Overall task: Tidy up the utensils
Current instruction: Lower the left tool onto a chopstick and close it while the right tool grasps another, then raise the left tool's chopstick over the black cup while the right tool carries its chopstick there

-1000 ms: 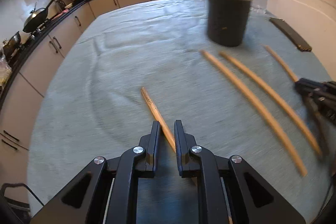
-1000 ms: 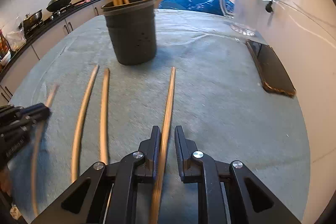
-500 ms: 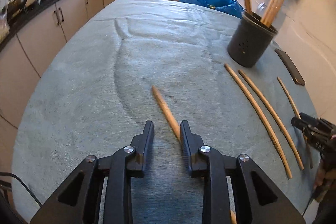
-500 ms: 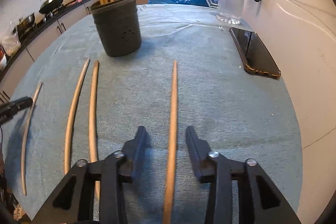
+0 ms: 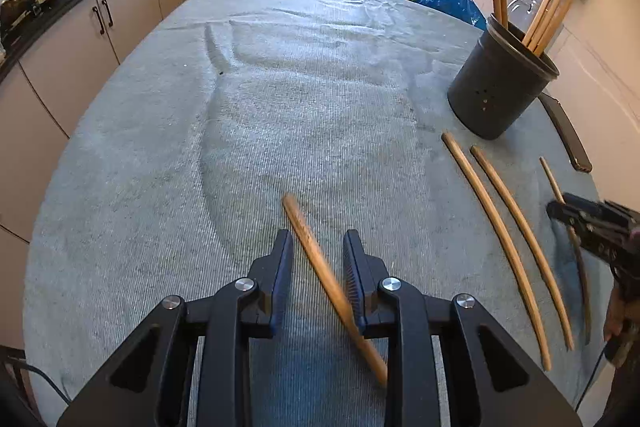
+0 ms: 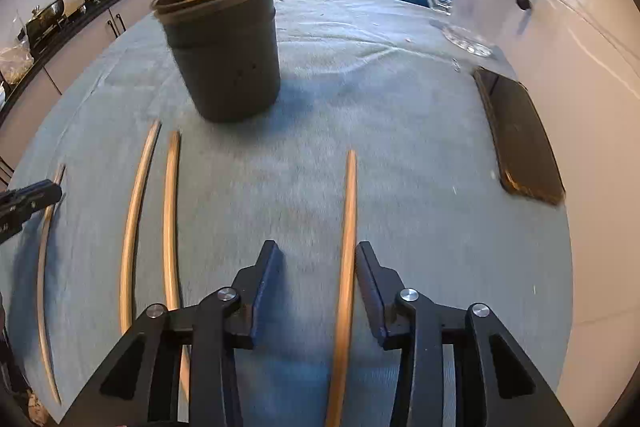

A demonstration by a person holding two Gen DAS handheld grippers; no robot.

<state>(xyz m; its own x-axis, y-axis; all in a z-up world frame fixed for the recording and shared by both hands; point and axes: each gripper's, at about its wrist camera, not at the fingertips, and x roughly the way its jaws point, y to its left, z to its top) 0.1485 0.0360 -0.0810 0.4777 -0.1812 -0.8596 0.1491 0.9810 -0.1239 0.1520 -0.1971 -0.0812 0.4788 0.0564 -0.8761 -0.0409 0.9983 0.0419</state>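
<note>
Grey cloth (image 5: 320,115) bare leftward; both jaws apart astride sticks.

My left gripper (image 5: 316,251) is showing matte black linkage arms with triangular cutouts, four round silver screws across the lower frame, and ribbed dark-blue pads (image 5: 280,267) lining its fingers. My right gripper (image 6: 318,259) is wearing the same black frame, silver screws and bluish pads (image 6: 264,283). A thin black cable is trailing at the lower left of the left view.
</note>
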